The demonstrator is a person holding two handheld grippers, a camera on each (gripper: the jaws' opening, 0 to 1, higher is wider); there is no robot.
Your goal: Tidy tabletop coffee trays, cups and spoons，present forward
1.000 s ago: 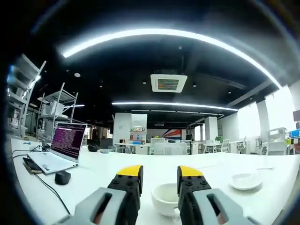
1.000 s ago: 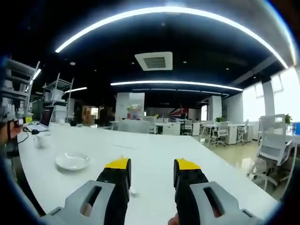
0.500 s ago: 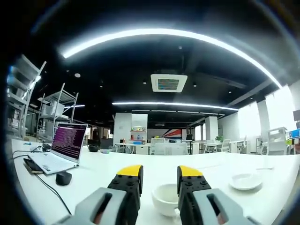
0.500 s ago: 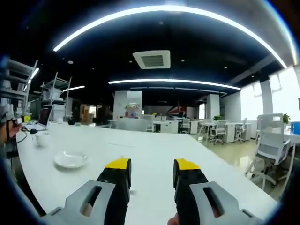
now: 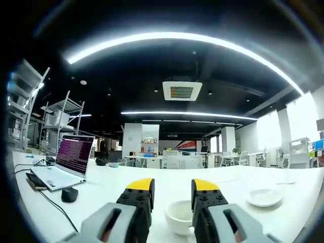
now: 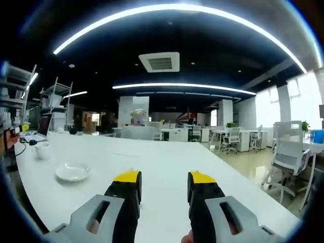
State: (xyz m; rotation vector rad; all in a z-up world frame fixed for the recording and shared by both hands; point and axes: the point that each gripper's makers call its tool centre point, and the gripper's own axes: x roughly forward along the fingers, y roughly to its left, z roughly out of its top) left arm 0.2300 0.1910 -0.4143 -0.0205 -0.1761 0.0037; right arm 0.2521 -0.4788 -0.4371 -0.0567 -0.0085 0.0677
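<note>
A white cup (image 5: 178, 216) stands on the white table (image 5: 101, 185) just ahead of my left gripper (image 5: 172, 188), low between its two yellow-tipped fingers. The right finger hides the cup's right side. The jaws are open and apart from the cup's left side. A white saucer (image 5: 264, 196) lies further right on the table. My right gripper (image 6: 164, 178) is open over bare tabletop with nothing between its fingers. To its left lie the same saucer (image 6: 72, 173) and, further off, the cup (image 6: 41, 150).
An open laptop (image 5: 68, 163), a black mouse (image 5: 69, 194) with its cable and a phone (image 5: 34, 180) sit at the table's left. White office chairs (image 6: 287, 162) stand past the table's right edge. A person's hand (image 6: 7, 142) shows at the far left.
The right gripper view has drifted slightly, so the saucer sits a little further left in it. The left gripper and the cup have held still. Both grippers stay open.
</note>
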